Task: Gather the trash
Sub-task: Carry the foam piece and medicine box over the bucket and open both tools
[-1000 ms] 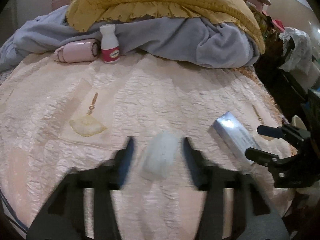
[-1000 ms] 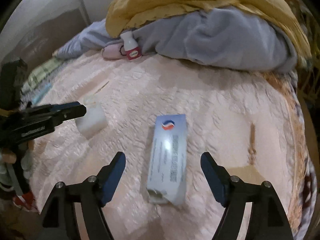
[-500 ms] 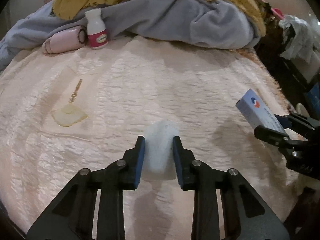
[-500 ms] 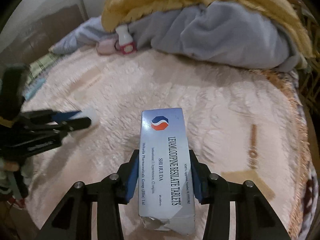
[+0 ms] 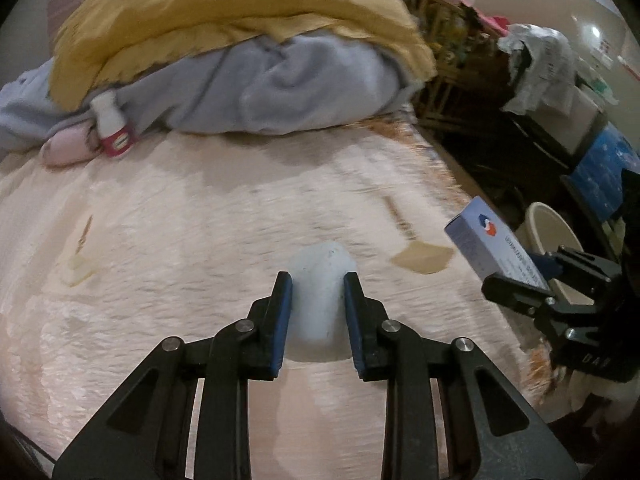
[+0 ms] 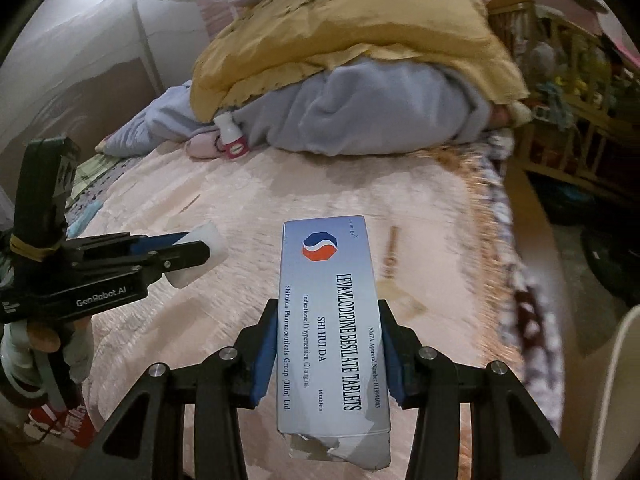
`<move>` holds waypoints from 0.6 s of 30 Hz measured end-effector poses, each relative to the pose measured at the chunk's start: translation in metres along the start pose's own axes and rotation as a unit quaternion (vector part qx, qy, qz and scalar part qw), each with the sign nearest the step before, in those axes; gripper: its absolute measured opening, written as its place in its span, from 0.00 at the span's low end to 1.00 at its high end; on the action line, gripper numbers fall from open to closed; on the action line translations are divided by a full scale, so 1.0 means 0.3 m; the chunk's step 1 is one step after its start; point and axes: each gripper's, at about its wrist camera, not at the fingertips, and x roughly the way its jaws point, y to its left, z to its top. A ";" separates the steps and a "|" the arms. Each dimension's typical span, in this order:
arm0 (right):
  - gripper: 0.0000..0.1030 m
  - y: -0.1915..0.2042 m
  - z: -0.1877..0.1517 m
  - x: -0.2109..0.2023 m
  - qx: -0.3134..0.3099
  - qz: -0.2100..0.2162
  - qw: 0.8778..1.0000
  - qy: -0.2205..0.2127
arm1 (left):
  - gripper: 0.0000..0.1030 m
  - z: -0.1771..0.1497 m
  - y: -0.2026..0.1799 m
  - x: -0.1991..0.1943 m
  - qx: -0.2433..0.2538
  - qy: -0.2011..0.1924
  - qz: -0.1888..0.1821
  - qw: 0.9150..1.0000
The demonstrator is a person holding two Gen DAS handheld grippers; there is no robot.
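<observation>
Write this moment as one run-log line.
left gripper: shut on white wad | right gripper: shut on tablet box | both raised over bedspread

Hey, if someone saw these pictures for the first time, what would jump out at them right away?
The silver tablet box printed "Levamlodipine Besylate Tablets", pinched in the right claw above the pink bedspread. Next, the pale translucent cup squeezed in the left claw. Behind, a mustard blanket heaps over grey bedding.

Bed with pale pink quilted bedspread [image 5: 200, 240]; mustard-yellow blanket [image 6: 340, 32] heaped over grey-blue blanket [image 6: 380, 112] at the far end — wooden furniture [image 6: 560, 80] alongside, pale wall [image 6: 80, 40] opposite, dim light.
</observation>
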 end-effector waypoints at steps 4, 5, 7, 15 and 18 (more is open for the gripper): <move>0.43 -0.056 -0.030 -0.068 0.009 -0.016 1.000 -0.008 | 0.23 0.020 -0.116 0.007 0.019 -0.002 -0.009 1.000; 0.43 -0.072 -0.036 -0.085 0.011 -0.019 1.000 -0.010 | 0.23 0.022 -0.140 0.007 0.022 -0.002 -0.011 1.000; 0.43 -0.103 -0.051 -0.119 0.018 -0.026 0.999 -0.015 | 0.23 0.024 -0.177 0.007 0.028 -0.003 -0.015 0.999; 0.43 -0.217 -0.111 -0.243 0.042 -0.052 0.997 -0.032 | 0.23 0.056 -0.361 0.023 0.064 -0.007 -0.030 0.997; 0.43 -0.263 -0.134 -0.285 0.053 -0.063 0.996 -0.037 | 0.23 0.068 -0.427 0.031 0.080 -0.009 -0.036 0.996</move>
